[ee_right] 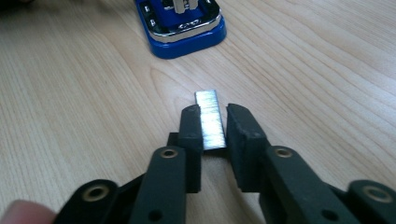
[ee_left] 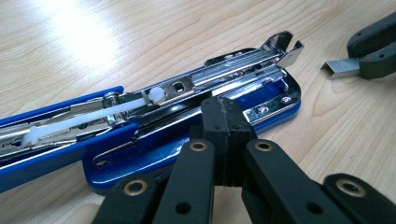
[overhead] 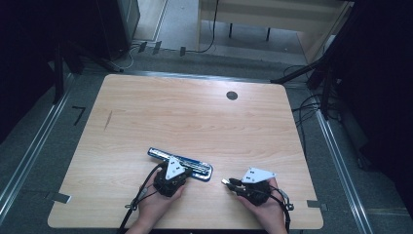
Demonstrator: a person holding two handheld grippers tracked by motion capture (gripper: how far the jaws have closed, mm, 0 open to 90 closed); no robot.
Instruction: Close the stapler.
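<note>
On the wooden tabletop (overhead: 195, 117), near the person's edge, lies a blue stapler (overhead: 181, 163). It is flipped open, so its shiny metal track faces up, with a thin white rod lying along it (the rod shows best in the left gripper view). The blue base sits flat on the wood.

The left tongs (ee_left: 227, 128) are shut tight, pad against pad, with nothing between them. Their tip rests right at the near side of the stapler (ee_left: 154, 116), at the blue base just below the metal track. From above, the left tongs (overhead: 171, 179) sit at the right half of the stapler, and the hand holding them comes in from the bottom edge.

The right tongs (ee_right: 215, 128) hold a small silver strip of staples (ee_right: 211, 120). The strip lies between the two black pads and sticks out a little past their tips. The left pad touches the strip; on the right side a thin gap seems to show, so the squeeze looks light. The strip points toward the end of the stapler (ee_right: 182, 28), which lies farther off across the wood.

In the left gripper view the strip of staples (ee_left: 343, 69) shows at the right, held by the other tongs, near the open front end of the stapler but not touching it. From above, the right tongs (overhead: 229, 183) sit just to the right of the stapler, with bare wood between them.
</note>
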